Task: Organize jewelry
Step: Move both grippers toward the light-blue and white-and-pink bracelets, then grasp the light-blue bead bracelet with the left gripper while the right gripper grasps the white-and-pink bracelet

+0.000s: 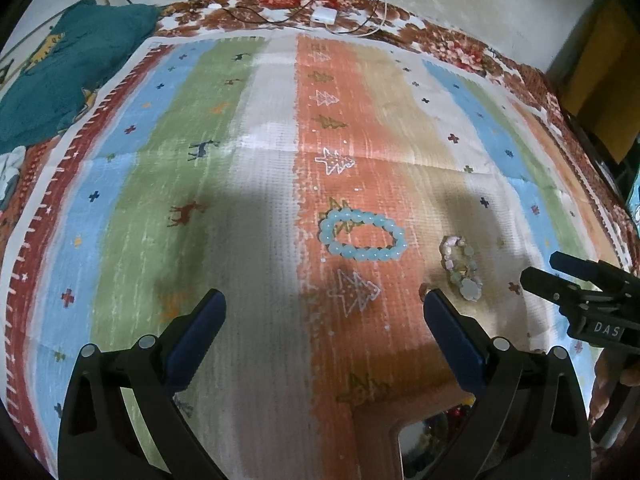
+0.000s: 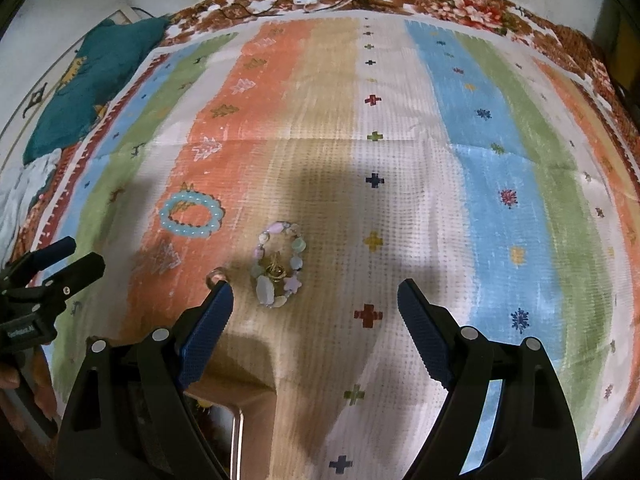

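Note:
A light-blue bead bracelet (image 1: pixel 362 238) lies on the orange stripe of the mat; it also shows in the right wrist view (image 2: pixel 190 216). A pastel shell-and-bead bracelet (image 2: pixel 278 268) with a gold piece inside it lies on the beige stripe, seen too in the left wrist view (image 1: pixel 460 266). A small ring (image 2: pixel 216 277) lies by the right gripper's left fingertip. My left gripper (image 1: pixel 324 304) is open and empty, just short of the blue bracelet. My right gripper (image 2: pixel 316 294) is open and empty, just short of the pastel bracelet.
A striped patterned mat (image 2: pixel 460 184) covers a floral bedspread (image 1: pixel 460 46). A box with a metallic rim (image 2: pixel 236 436) sits at the near edge below the grippers. A teal cloth (image 1: pixel 76 68) lies far left. A white charger (image 1: pixel 325 15) with cables lies at the far edge.

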The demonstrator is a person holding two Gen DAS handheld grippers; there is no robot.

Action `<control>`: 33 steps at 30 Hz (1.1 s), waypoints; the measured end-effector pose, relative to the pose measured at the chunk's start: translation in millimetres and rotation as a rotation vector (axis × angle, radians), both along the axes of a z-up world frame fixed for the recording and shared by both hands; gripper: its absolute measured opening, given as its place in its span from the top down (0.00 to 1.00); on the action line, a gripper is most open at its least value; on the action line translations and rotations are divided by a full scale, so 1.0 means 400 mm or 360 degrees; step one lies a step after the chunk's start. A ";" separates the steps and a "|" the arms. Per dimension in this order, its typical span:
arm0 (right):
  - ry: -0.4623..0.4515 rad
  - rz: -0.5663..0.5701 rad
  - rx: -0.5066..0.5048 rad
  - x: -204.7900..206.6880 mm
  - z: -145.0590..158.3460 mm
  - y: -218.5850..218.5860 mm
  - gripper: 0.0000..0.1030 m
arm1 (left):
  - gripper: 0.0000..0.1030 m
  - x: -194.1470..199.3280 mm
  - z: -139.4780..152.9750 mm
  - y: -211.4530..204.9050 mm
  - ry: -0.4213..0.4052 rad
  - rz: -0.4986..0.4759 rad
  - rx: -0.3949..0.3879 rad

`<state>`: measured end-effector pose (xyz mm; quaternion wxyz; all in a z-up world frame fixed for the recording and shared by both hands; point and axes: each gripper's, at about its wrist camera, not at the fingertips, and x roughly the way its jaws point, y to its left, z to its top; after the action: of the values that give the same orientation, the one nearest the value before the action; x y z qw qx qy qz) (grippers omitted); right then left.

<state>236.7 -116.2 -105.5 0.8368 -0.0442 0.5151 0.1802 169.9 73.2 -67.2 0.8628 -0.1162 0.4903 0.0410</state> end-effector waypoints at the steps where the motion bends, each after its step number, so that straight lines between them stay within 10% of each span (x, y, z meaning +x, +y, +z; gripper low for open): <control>1: 0.0006 -0.0005 0.0000 0.005 -0.004 0.001 0.18 | 0.06 0.006 -0.005 0.002 0.0007 0.0001 -0.0004; 33: 0.0065 -0.0053 -0.0132 0.118 -0.104 0.046 0.18 | 0.06 0.119 -0.082 0.026 0.0109 0.0009 0.0020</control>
<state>284.1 -97.7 -147.1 0.8264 -0.0665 0.5399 0.1456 217.6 83.6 -100.0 0.8461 -0.1107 0.5189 0.0505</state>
